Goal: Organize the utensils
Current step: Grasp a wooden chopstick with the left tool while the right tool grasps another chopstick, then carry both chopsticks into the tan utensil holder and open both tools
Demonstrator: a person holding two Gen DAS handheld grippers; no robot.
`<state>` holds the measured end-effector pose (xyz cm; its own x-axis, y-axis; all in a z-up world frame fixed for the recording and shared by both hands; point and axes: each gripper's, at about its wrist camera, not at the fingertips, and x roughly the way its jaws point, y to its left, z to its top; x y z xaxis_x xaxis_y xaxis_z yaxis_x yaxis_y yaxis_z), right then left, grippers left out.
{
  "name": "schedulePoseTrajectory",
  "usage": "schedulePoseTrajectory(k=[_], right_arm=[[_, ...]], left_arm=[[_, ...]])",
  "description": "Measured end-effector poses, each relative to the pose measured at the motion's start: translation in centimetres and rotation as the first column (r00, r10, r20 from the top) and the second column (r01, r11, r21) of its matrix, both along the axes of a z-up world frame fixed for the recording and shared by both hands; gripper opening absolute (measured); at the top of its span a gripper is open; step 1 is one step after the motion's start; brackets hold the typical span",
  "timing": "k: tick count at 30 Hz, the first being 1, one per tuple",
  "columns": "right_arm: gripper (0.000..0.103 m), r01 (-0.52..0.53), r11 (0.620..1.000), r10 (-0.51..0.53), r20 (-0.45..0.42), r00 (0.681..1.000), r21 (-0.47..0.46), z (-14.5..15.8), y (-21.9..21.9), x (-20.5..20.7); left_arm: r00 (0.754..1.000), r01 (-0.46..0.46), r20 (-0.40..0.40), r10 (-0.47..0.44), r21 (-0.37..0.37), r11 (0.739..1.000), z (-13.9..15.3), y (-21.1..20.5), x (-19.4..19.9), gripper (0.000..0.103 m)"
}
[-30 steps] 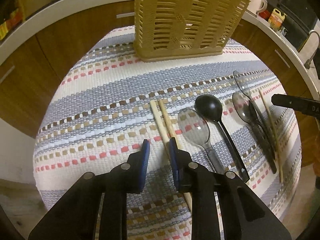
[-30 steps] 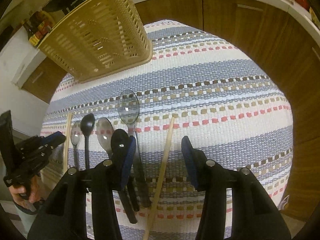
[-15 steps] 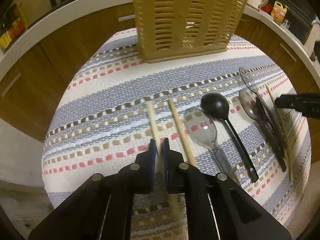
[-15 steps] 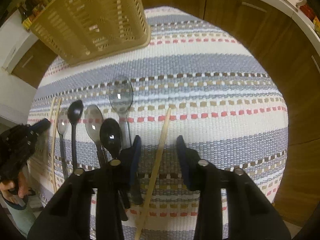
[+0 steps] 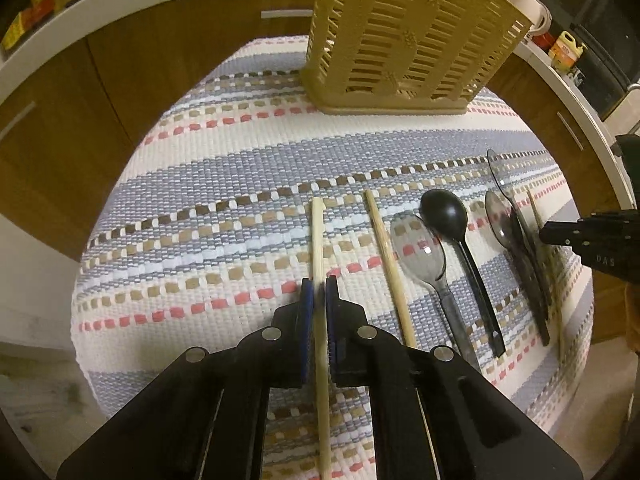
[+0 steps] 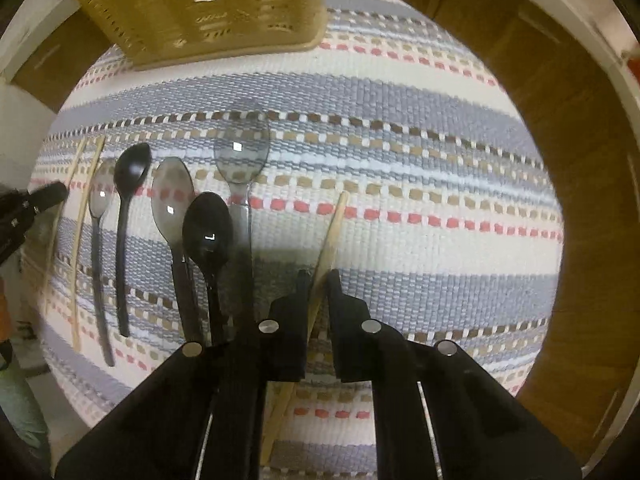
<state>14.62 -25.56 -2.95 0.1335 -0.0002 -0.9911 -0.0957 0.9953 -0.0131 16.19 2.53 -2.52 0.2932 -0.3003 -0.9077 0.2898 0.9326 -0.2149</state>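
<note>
Your left gripper (image 5: 319, 294) has closed on the leftmost chopstick (image 5: 317, 240); your right gripper (image 6: 318, 280) has just closed on the far-right chopstick (image 6: 332, 232) — both pinched on the striped surface (image 5: 240, 168). Lift next, toward the utensil basket (image 5: 408, 36).

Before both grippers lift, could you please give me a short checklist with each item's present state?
1. Left gripper shut on a chopstick: ok.
2. Right gripper shut on its chopstick: ok.
3. Second left chopstick lies apart from the held one: ok.
4. Spoons lie close beside the right gripper, possibly touching: cannot tell.
5. Basket upright on the mat: ok.
6. Basket compartments free: cannot tell.
</note>
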Motion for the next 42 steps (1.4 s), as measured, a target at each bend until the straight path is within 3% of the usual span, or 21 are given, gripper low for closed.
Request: schedulePoseTrajectory(k=[4, 6, 8, 10, 12, 14, 22, 28, 36, 42], right_arm=[[0.008, -0.024, 1.000, 0.024, -0.022, 0.999, -0.004, -0.3, -0.8, 0.5], [0.008, -0.042, 0.999, 0.041, -0.028, 0.999, -0.021, -0.3, -0.6, 0.7], [0.008, -0.063, 0.997, 0.062, -0.031, 0.998, -0.045, -0.3, 0.0, 0.8], [0.008, -0.079, 0.995, 0.077, -0.028, 0.997, -0.066, -0.4, 0.5, 0.7], [0.008, -0.092, 0.992, 0.091, -0.016, 0.996, -0.081, -0.4, 0.7, 0.6], [0.006, -0.096, 0.992, 0.097, 0.002, 0.995, -0.084, -0.3, 1.2, 0.1], [0.004, -0.133, 0.991, 0.134, 0.054, 0.990, -0.017, 0.2, 1.3, -1.2], [0.004, -0.155, 0.986, 0.144, 0.170, 0.975, 0.058, 3.7, 0.1, -2.5], [0.004, -0.206, 0.961, 0.121, 0.387, 0.914, 0.186, 10.2, -0.8, -3.4], [0.004, -0.229, 0.941, 0.054, 0.556, 0.830, 0.251, 15.4, -1.2, -3.0]], left_arm=[[0.999, 0.037, -0.024, -0.036, 0.022, 0.999, 0.0, -0.5, 0.5, 0.010], [0.997, 0.075, -0.033, -0.073, 0.048, 0.996, 0.1, -1.2, 0.5, 0.018], [0.995, 0.098, -0.034, -0.095, 0.084, 0.992, 0.2, -1.9, 0.4, 0.019], [0.993, 0.115, -0.025, -0.113, 0.135, 0.984, 0.2, -2.9, 0.3, 0.018], [0.993, 0.117, -0.001, -0.120, 0.215, 0.969, 0.2, -3.9, 0.1, 0.005], [0.993, 0.114, 0.007, -0.120, 0.241, 0.964, 0.2, -4.2, -0.1, 0.004], [0.996, 0.035, 0.082, -0.044, 0.114, 0.993, 1.5, -2.1, -0.2, 0.004], [0.976, 0.007, 0.215, -0.007, -0.002, 1.000, 5.2, -1.0, -1.4, 0.004], [0.903, 0.013, 0.427, 0.055, -0.155, 0.988, 11.3, -1.9, -3.2, 0.004], [0.824, 0.027, 0.553, 0.124, -0.256, 0.966, 16.0, -2.0, -2.4, 0.004]])
